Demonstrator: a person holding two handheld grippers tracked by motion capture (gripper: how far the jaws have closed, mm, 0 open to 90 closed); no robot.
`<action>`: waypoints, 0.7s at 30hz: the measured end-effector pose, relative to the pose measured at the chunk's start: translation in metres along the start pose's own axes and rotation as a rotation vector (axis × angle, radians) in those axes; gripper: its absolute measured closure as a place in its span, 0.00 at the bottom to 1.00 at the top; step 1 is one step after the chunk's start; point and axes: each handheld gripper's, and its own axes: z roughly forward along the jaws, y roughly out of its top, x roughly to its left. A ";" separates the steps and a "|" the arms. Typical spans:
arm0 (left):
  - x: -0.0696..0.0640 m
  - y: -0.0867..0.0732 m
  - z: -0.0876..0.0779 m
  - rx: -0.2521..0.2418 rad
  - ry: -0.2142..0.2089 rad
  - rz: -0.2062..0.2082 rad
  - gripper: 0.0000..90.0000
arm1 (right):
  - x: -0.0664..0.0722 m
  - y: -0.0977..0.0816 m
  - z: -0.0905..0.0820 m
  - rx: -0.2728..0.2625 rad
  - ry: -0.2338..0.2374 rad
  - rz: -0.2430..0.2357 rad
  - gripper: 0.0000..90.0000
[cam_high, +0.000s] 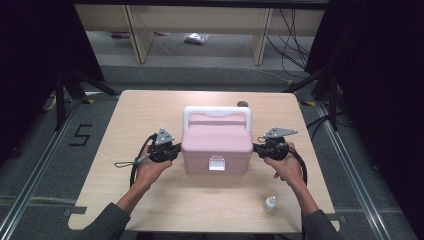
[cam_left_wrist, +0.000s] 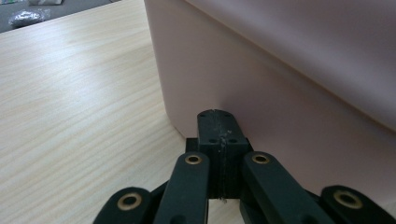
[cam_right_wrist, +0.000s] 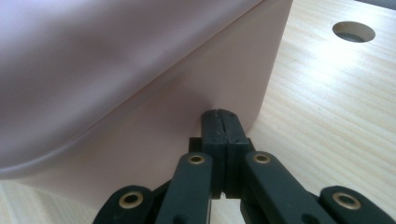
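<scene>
Two grippers flanked a pink box (cam_high: 216, 142) that sat at the middle of the wooden table (cam_high: 125, 200), a little toward its far half. The box was a pale, matte pink case with rounded corners, its lid overhanging the body slightly all round. A white carry handle (cam_high: 217, 114) arched across the lid's far side, and a small white latch (cam_high: 216, 163) sat centred on the near wall, spanning the seam between lid and body; the lid looked closed.

The left gripper (cam_high: 176, 150) stood at the box's left wall with its jaws clenched together on nothing, their joined tips up against the lower part of that wall, near the corner. In the left gripper view the pink side (cam_left_wrist: 280, 116) rose smooth and unmarked above the tips, with the lid's overhang slanting across the upper right.

The right gripper (cam_high: 256, 147) mirrored it at the right wall, jaws likewise pressed shut and empty, tips at the pink surface (cam_right_wrist: 154, 112) just below the lid's lip. Whether either pair of tips actually touched the wall or stopped just short was hard to tell at such close range.

A round hole (cam_right_wrist: 353, 31) in the tabletop lay beyond the box's far right corner. A small white bottle (cam_high: 270, 203) stood near the table's near right edge, well apart from the box.
</scene>
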 end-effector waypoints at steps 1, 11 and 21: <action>0.000 0.000 0.001 -0.006 0.003 -0.012 1.00 | -0.001 0.001 0.002 -0.007 0.000 -0.003 1.00; 0.000 0.002 0.005 -0.014 0.007 -0.014 1.00 | -0.005 0.002 0.001 -0.006 -0.016 -0.021 1.00; 0.005 0.002 0.003 0.009 0.010 0.029 0.92 | -0.002 0.001 0.003 0.018 -0.036 -0.020 0.97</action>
